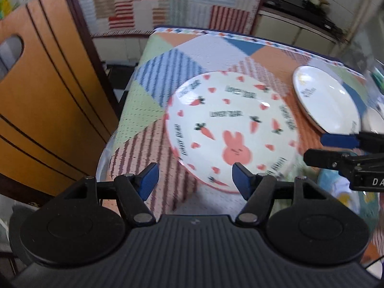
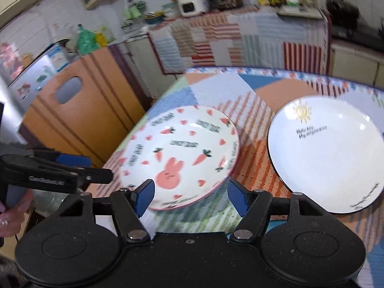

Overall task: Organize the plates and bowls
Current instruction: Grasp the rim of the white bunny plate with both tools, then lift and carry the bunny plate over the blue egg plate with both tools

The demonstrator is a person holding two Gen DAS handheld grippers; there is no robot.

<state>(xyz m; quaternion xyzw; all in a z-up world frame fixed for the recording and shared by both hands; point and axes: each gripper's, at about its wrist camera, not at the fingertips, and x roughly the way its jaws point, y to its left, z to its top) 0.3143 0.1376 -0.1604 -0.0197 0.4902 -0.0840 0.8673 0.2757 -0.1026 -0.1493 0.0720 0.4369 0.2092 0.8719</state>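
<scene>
**Desk:** What sits at the centre of the table?

**Photographer:** A round rabbit plate (image 1: 230,129), white with a thin pink rim, printed with a pink rabbit face, orange carrots, small red hearts and short lines of black lettering (too blurred to read). It lies on a patchwork tablecloth (image 1: 153,100), toward the table's left side as both cameras look at it. Nothing is on it.

**Desk:** And the other dish?

**Photographer:** A sun plate (image 2: 331,158), white with a dark rim, a yellow sun drawn near its far edge and black script below it. It rests just beside the rabbit plate, to its right, the two apart. It too holds nothing.

**Desk:** The grippers?

**Photographer:** The left gripper (image 1: 195,181) hangs over the rabbit plate's near edge, blue-padded jaws spread wide and gripping nothing. The right gripper (image 2: 190,198) is likewise spread wide, its jaws bracketing the same plate's near rim without visibly touching it.

**Desk:** Surroundings?

**Photographer:** An orange wooden chair back (image 2: 79,120) stands at the table's left, with a striped cloth (image 2: 230,40) draped over the counter behind.
</scene>
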